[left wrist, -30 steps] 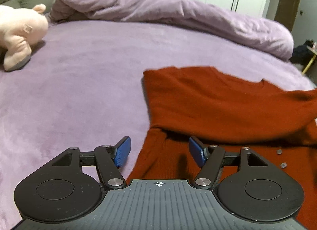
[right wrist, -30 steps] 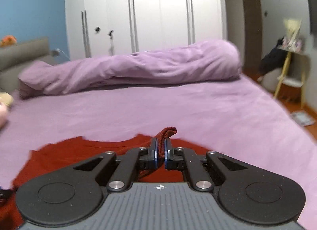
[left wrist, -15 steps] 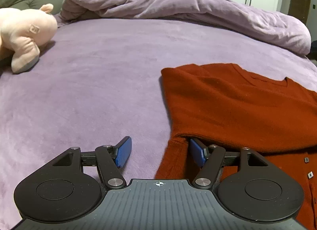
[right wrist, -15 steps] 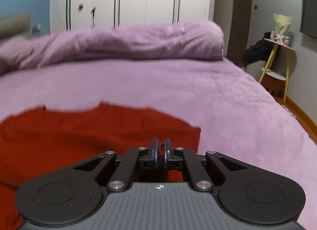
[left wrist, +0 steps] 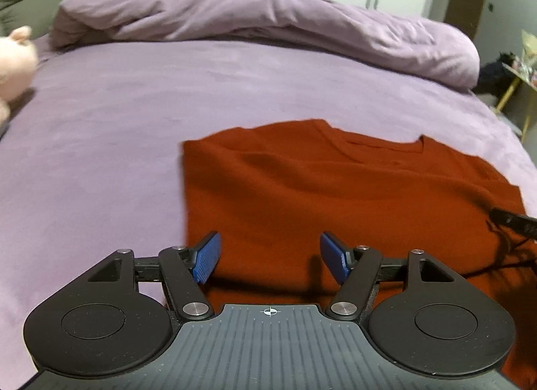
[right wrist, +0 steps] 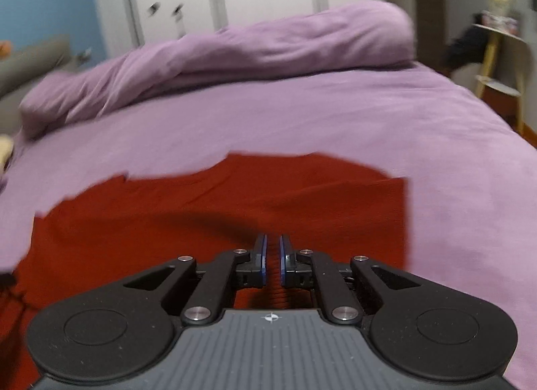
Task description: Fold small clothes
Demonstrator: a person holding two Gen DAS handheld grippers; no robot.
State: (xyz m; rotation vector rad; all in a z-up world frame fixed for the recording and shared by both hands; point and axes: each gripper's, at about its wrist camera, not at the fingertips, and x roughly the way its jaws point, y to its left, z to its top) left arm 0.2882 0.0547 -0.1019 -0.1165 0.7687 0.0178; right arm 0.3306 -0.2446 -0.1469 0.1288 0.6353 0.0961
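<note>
While the bed (left wrist: 141, 114) with its lilac sheet carries a rolled lilac duvet (left wrist: 268, 20) at the far side, the red sweater (left wrist: 335, 195) lies flat on the near part. The left claw (left wrist: 270, 257) tilts down over the sweater's left part, its blue pads wide apart, gripping nothing. The right claw (right wrist: 272, 260) tilts down above the sweater's right part, pads nearly together with only a thin gap, nothing between them.

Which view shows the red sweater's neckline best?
The left wrist view: the red sweater lies sharp there, its neckline notch clear at the far edge. The right wrist view shows the sweater motion-blurred, far edge ragged, neckline indistinct.
</note>
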